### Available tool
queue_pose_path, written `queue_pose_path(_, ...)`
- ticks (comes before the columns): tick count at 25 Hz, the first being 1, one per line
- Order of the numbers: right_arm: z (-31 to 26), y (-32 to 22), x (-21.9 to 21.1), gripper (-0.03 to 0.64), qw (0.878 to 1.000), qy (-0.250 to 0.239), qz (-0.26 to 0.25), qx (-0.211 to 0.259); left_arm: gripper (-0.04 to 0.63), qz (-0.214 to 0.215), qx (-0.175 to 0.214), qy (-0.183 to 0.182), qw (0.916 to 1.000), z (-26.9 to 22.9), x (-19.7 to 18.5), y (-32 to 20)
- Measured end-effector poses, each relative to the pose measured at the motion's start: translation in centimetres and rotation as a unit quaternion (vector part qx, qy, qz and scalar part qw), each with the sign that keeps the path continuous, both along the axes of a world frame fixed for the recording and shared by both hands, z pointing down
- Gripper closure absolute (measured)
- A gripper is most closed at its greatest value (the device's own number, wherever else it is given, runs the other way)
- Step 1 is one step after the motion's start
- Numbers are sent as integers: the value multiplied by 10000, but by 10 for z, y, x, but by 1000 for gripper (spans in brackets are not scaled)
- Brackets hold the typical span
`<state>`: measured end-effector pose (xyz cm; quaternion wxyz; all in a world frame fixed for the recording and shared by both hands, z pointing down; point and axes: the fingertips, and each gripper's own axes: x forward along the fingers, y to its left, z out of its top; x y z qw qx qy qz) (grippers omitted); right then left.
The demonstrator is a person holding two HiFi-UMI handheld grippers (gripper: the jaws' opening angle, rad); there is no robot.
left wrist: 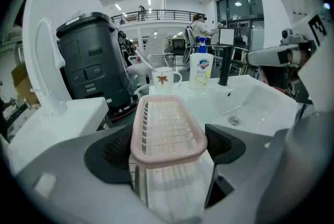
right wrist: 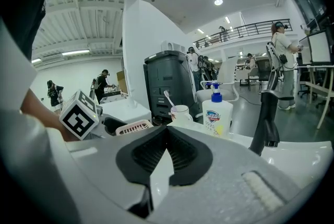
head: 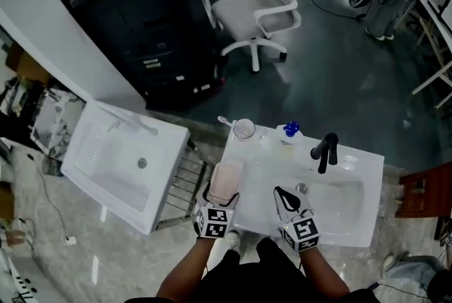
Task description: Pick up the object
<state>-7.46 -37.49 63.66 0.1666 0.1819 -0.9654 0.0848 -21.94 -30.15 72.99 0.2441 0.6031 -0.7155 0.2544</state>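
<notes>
Clamping the pink soap tray (left wrist: 167, 124) between its jaws, the left gripper (head: 220, 197) is holding it at the white table's (head: 369, 162) left edge. The right gripper (head: 282, 194) is hovering above the sink (head: 333, 200), jaws closed on nothing.

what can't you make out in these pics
tray underside: left gripper view, its own rim and slats cover it.
faucet base: right gripper view, the right gripper body covers it.
bottle label: head view, too small to read.
</notes>
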Motion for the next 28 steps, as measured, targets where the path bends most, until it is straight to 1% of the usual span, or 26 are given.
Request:
queue_pose_path(3, -9, -5, 0, 614, 9999, -38, 23, 115, 140, 91, 252, -109, 9996, -22, 3, -6)
queue_pose_path(11, -35, -21, 5, 614, 9987, -206, 205, 411, 140, 159, 801, -214, 9964, -73, 6, -15)
queue_pose_path(18, -68, -35, 6, 614, 9953, -415, 318, 818, 141, 294, 1365, -278, 9898, -118, 6, -27)
queue_pose_path(24, -102, -38, 5, 614, 9902, -694, 381, 1147, 141, 360, 1679, -317, 9846, -146, 8, -32)
queue_pose_path(28, -114, -41, 7, 614, 9868, -832, 428, 1323, 141, 380, 1842, -327, 9816, -153, 8, -36)
